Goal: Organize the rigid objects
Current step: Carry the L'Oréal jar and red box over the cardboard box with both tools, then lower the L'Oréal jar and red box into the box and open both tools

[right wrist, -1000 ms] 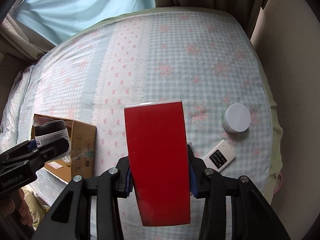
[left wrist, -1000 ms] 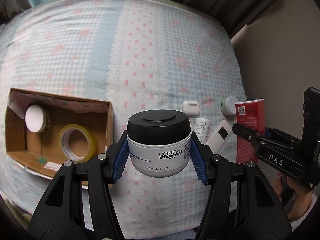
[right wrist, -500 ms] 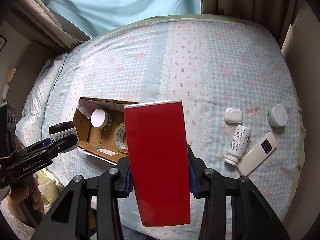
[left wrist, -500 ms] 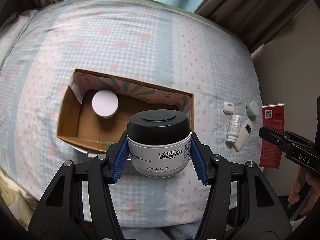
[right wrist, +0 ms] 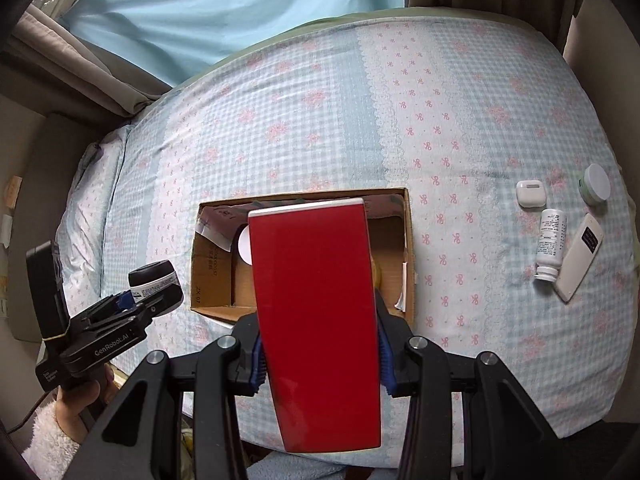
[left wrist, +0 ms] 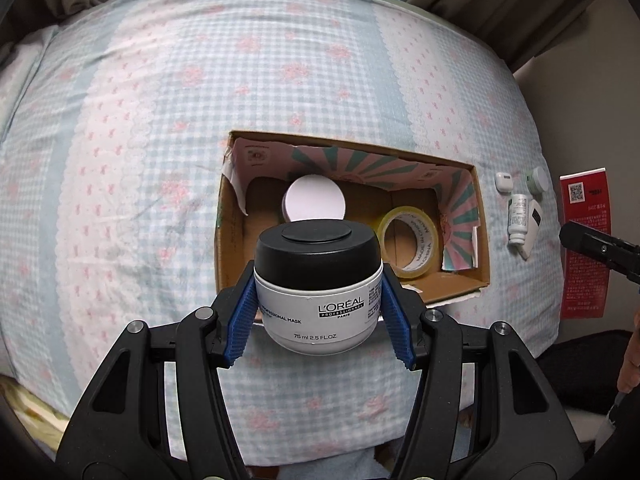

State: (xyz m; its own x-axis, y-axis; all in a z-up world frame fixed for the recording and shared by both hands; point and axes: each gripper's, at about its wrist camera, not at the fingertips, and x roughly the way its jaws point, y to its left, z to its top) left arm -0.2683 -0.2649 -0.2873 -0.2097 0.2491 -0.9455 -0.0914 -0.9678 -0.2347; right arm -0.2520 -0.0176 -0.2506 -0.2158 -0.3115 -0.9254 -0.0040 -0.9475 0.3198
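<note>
My left gripper (left wrist: 318,316) is shut on a white L'Oreal jar with a black lid (left wrist: 318,280) and holds it above the near edge of an open cardboard box (left wrist: 482,248). The box holds a white-lidded jar (left wrist: 315,202) and a roll of yellow tape (left wrist: 408,240). My right gripper (right wrist: 320,354) is shut on a tall red box (right wrist: 316,320), held upright in front of the cardboard box (right wrist: 410,240). The red box (left wrist: 584,240) also shows at the right edge of the left wrist view. The left gripper (right wrist: 138,300) with its jar shows at the left of the right wrist view.
On the checked bedspread (right wrist: 360,100) right of the box lie a white earbud case (right wrist: 530,194), a round green-white jar (right wrist: 596,188), a small white bottle (right wrist: 550,244) on its side and a white remote (right wrist: 580,256). Curtains hang beyond the bed.
Both grippers have moved left and back from the bed with their loads. The cardboard box now sits centred behind both held objects, and the loose items have slid to the right of the views.
</note>
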